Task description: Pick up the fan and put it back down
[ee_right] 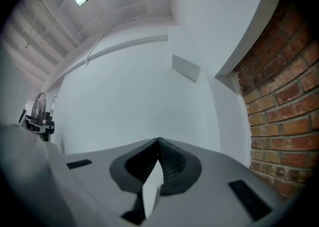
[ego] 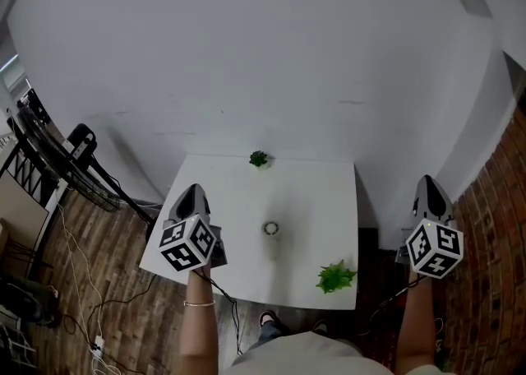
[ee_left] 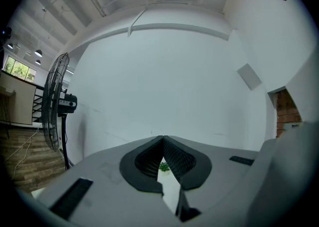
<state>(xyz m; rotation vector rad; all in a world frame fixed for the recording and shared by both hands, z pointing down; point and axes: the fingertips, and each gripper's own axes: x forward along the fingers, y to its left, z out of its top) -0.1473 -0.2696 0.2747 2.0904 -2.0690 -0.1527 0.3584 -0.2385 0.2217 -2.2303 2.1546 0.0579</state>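
Standing upright near the middle of the white table (ego: 329,192), the small pale fan (ego: 271,229) looked light, tippy and made of thin plastic, so I judged it best pinched gently low on its body rather than by the round head. Both tongs were closed on nothing. The left gripper (ego: 194,190) hung at the fan's 9 o'clock and the right gripper (ego: 429,182) at 3 o'clock, beyond the table's edge.

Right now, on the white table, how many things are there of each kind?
Green plant, far edge and near right corner: 2
Small white round object, centre: 1
Total: 3
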